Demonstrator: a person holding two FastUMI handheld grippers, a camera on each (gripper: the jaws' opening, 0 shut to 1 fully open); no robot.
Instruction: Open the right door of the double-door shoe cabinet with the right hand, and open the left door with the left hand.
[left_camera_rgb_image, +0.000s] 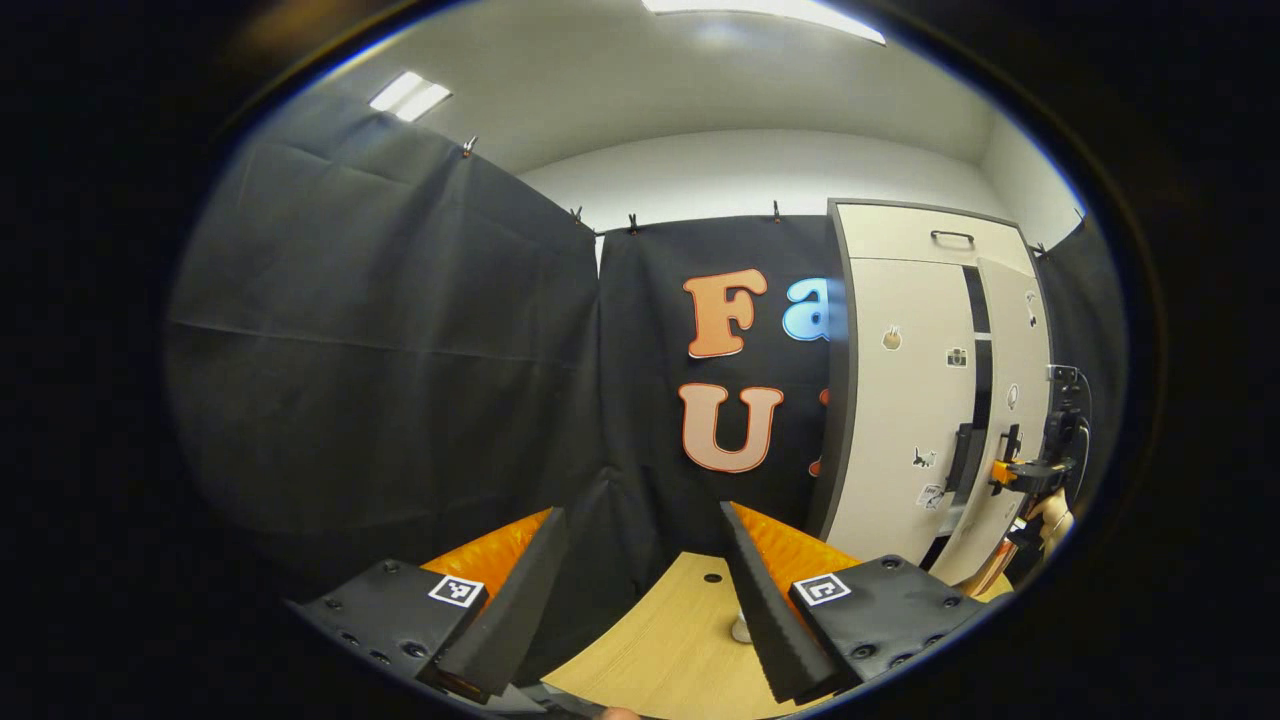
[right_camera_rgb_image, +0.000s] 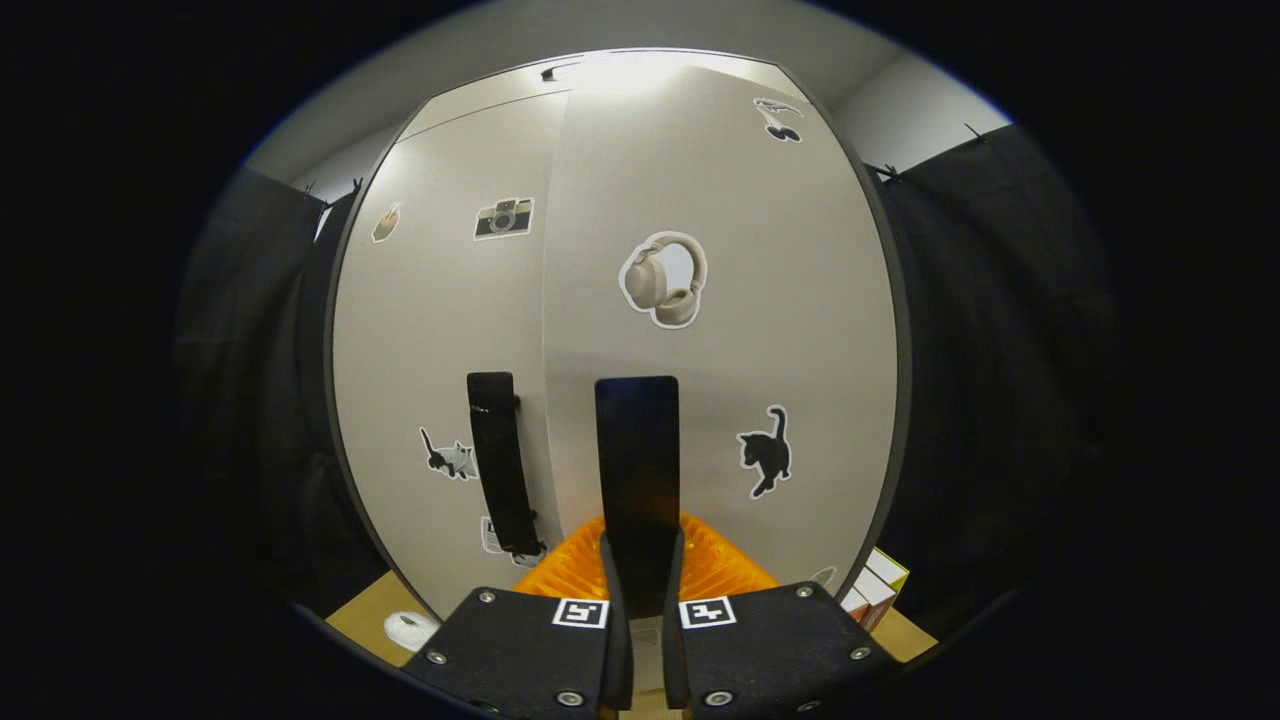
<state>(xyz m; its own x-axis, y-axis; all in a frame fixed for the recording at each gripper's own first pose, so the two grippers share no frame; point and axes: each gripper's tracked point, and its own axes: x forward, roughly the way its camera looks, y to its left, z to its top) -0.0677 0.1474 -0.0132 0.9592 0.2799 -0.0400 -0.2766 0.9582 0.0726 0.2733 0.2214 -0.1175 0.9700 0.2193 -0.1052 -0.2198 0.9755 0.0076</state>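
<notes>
Currently, the right gripper (right_camera_rgb_image: 640, 590) is seen clenched on the right door handle (right_camera_rgb_image: 637, 470), a dark upright bar directly ahead, long axis vertical. Right door (right_camera_rgb_image: 720, 350) appears slightly ajar per the left gripper view, w/ a dark gap between doors. Left gripper (left_camera_rgb_image: 640, 600) is held released, nothing grasped, well apart from the cabinet. Left door handle (left_camera_rgb_image: 962, 455) lies fwd-right of it. Cabinet stands at the worktop (left_camera_rgb_image: 670, 640) far-right edge; pale doors, stickers noted.

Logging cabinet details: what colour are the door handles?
Black, on pale doors; the right door handle shows best in the right gripper view.
</notes>
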